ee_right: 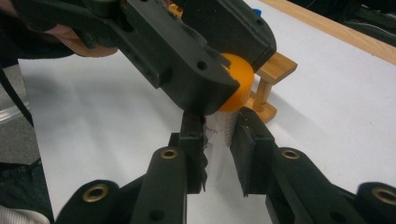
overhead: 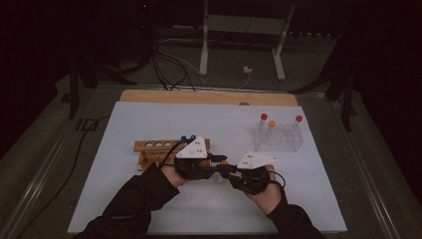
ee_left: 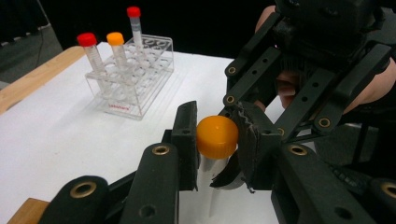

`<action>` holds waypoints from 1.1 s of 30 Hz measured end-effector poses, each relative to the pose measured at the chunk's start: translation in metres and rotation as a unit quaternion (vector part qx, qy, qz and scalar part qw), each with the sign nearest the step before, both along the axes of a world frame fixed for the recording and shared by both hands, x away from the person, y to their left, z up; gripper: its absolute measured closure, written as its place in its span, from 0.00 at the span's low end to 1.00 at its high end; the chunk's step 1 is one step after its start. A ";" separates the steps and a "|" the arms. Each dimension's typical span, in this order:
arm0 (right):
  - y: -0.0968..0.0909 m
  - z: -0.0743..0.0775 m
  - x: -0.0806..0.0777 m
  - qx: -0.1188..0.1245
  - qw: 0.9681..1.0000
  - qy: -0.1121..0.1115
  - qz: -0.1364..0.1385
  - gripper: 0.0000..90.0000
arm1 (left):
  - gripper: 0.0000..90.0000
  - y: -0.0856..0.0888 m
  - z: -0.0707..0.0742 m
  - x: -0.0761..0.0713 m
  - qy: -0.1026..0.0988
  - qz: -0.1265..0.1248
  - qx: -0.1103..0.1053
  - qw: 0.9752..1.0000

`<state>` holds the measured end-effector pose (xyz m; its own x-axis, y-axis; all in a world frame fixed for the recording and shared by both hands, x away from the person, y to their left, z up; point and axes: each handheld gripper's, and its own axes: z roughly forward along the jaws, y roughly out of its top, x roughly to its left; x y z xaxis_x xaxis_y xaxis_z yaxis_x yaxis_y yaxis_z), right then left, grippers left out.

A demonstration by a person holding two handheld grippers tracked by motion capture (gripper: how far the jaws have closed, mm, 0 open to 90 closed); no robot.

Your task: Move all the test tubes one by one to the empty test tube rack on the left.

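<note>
From above the near table edge we look forward and down on the white mat (overhead: 149, 124). Our two gripper cameras sit close, facing each other, sharing the orange-capped tube (ee_left: 217, 136).

The high view is dim, its surroundings nearly black, with only the white tabletop (overhead: 149, 124) lit. Both gripper views are brighter, though near jaws blur softly.

Clear rack (overhead: 277, 138) of capped tubes (overhead: 263, 117), wooden rack (overhead: 149, 147)
</note>
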<state>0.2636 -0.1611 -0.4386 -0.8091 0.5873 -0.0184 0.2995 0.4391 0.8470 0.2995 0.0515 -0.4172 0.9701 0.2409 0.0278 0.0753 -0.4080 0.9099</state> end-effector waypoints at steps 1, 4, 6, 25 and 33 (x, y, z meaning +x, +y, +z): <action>-0.001 0.000 0.000 0.005 1.000 0.001 -0.001 0.81 | 0.79 0.000 0.001 0.000 -0.003 0.007 -0.001 1.000; -0.003 0.001 0.001 0.016 1.000 0.005 -0.001 0.63 | 0.79 0.005 0.007 0.002 -0.007 0.017 -0.005 1.000; -0.004 0.002 0.002 0.018 1.000 0.004 -0.006 0.53 | 0.79 0.010 0.012 0.003 -0.012 0.025 -0.004 1.000; -0.013 0.009 0.001 0.056 0.996 -0.027 -0.056 0.00 | 0.79 0.083 0.040 0.014 -0.030 0.116 -0.022 0.993; -0.016 0.009 0.003 0.054 0.997 -0.016 -0.047 0.00 | 0.79 0.109 0.045 0.024 -0.035 0.156 -0.032 0.987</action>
<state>0.2662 -0.1775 -0.4293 -0.7508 0.6601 0.0240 0.3069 0.3165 0.8976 0.3232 0.1609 -0.3725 0.8450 0.5305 0.0673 0.1236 -0.3163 0.9406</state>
